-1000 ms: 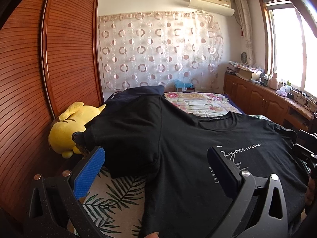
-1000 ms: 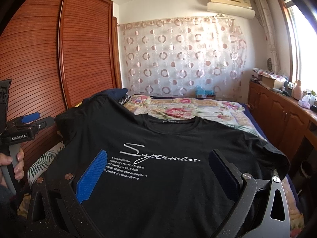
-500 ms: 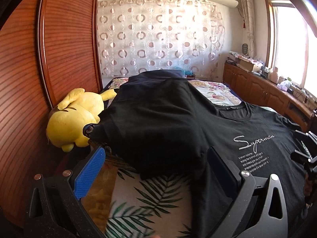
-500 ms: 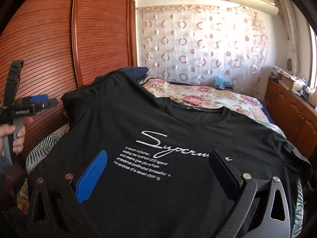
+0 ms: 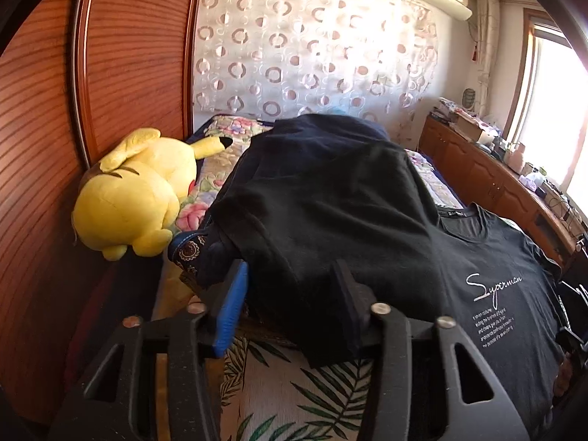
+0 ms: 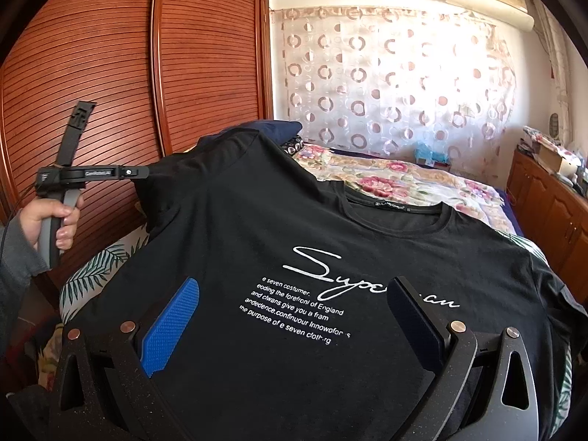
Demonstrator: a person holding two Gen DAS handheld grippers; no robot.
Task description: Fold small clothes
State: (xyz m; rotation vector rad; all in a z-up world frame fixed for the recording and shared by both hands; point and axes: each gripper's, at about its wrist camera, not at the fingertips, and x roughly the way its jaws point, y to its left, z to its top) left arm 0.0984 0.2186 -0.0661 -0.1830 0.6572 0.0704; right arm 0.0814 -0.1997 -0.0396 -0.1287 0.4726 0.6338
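A black T-shirt (image 6: 330, 228) with white "Superman" print lies front up on the bed. Its left sleeve (image 5: 312, 220) drapes over a raised dark blue bundle. My left gripper (image 5: 290, 275) is at that sleeve's outer edge. Its jaws are closing with the black cloth bunched between the blue pad and the black pad, and a gap still shows. In the right wrist view a hand holds the left gripper (image 6: 141, 172) with its tip at the sleeve. My right gripper (image 6: 294, 290) hovers open over the printed chest, with nothing between its fingers.
A yellow plush toy (image 5: 128, 198) lies by the wooden wardrobe doors (image 5: 128, 55) at the left. A leaf-patterned sheet (image 5: 294, 386) covers the near bed and a floral quilt (image 6: 397, 180) the far part. A cluttered wooden cabinet (image 5: 496, 183) runs under the window at right.
My left gripper has moved left and forward to the sleeve's edge, and its jaws have narrowed from wide open around the cloth. The right gripper has barely shifted.
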